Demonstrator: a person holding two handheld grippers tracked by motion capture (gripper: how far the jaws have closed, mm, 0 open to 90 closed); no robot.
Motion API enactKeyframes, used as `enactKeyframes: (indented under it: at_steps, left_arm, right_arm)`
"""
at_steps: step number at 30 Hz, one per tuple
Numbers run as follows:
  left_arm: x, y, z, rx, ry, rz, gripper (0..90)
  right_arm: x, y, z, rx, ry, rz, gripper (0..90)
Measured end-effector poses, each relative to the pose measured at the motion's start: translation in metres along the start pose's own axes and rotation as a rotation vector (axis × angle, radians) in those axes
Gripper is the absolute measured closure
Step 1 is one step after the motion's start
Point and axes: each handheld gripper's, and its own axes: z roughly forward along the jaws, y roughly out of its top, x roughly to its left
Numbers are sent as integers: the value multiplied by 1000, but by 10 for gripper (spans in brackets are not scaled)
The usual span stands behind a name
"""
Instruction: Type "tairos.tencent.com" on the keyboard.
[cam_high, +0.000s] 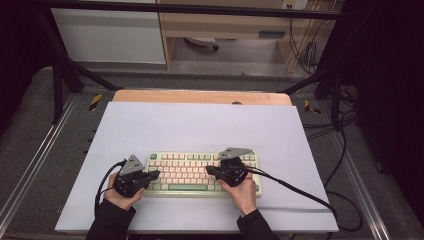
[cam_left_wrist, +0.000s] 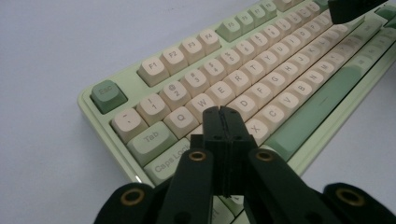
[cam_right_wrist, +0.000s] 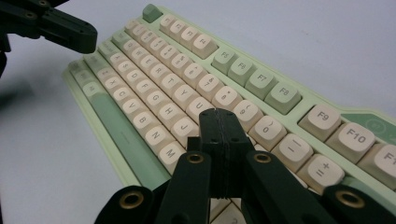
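Both grippers hover over the keyboard (cam_high: 202, 172), fingers clenched on nothing: left gripper (cam_left_wrist: 223, 114) above its A key, right gripper (cam_right_wrist: 218, 116) above its K key, seemingly to press keys like fingertips.

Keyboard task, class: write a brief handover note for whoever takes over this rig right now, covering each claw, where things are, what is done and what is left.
Left claw: jaws shut, empty, tip over the keyboard's left letter keys, near A and S.
Right claw: jaws shut, empty, tip over the right-hand letters, near J, K and I.
Keyboard: green and cream, flat on the white sheet, near the front edge.
Done: both claws closed and poised as pokers.
Left: probably the key presses; the frames do not show whether any key is pressed.
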Motion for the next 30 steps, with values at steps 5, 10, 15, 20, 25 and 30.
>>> enactKeyframes:
  at_steps: [5, 10, 15, 20, 25, 30]
  left_arm:
    - [1, -1, 0, -3, -1, -2, 900]
    - [1, -1, 0, -1, -3, -1, 900]
    - [1, -1, 0, -2, -3, -3, 900]
    - [1, -1, 1, 1, -2, -1, 900]
    - [1, -1, 1, 2, -1, 1, 900]
    - [1, -1, 3, 7, -3, 3, 900]
  right_arm:
    - [-3, 2, 7, 2, -18, 11, 900]
    - [-5, 1, 12, 15, -35, 12, 900]
    - [-8, 0, 17, 31, -45, 11, 900]
    - [-9, -2, 20, 41, -50, 6, 900]
    - [-8, -2, 21, 43, -47, 10, 900]
    - [-8, -4, 23, 52, -51, 4, 900]
